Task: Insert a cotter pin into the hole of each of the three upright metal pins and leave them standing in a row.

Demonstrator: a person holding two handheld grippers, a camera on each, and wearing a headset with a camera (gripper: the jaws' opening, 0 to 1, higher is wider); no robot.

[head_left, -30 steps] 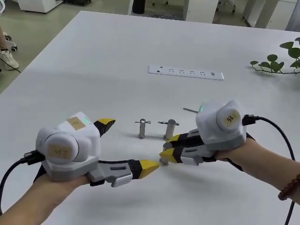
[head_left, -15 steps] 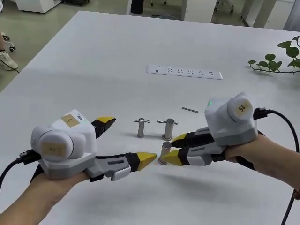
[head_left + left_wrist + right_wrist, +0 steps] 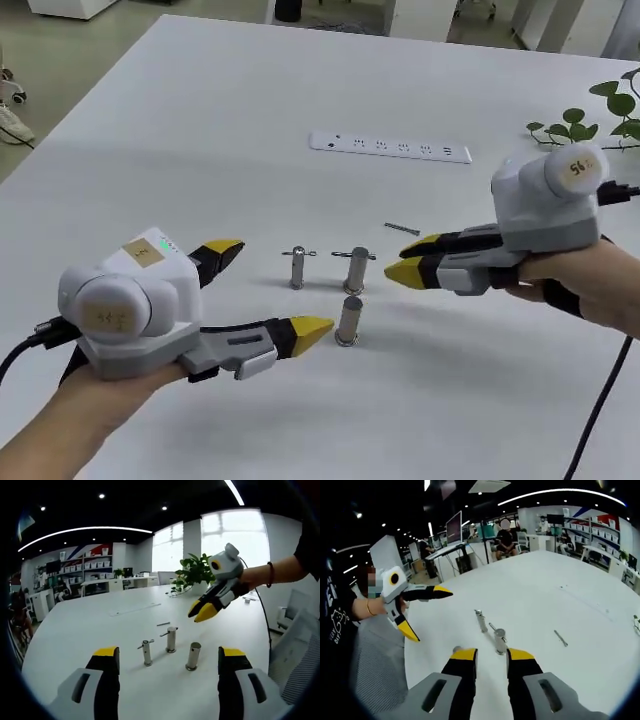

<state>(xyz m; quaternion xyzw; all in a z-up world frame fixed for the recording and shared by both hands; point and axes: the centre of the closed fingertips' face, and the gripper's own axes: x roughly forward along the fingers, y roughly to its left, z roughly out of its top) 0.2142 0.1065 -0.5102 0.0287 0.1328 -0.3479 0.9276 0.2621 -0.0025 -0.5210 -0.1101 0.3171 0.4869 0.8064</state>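
The left gripper [image 3: 265,290] hovered at 8 o'clock of the work. Its fingers were spread wide and held nothing, and the nearer tip was just beside the front pin [image 3: 348,320]. That pin stood upright on the worktop [image 3: 200,130], touched by neither gripper. It was at 6 o'clock of the middle pin [image 3: 357,268], out of line with it and the left pin [image 3: 297,267]. Those two stood side by side, each with a cotter crosswise through its top. A loose cotter pin [image 3: 402,229] lay flat at 1 o'clock of the middle pin. The right gripper [image 3: 410,258] hung at 3 o'clock, above the worktop, with its tips aimed toward 9 o'clock. Its fingers were only a narrow gap apart, with nothing between them. A power strip [image 3: 390,148] lay at 12 o'clock and a plant [image 3: 590,110] at 2 o'clock.
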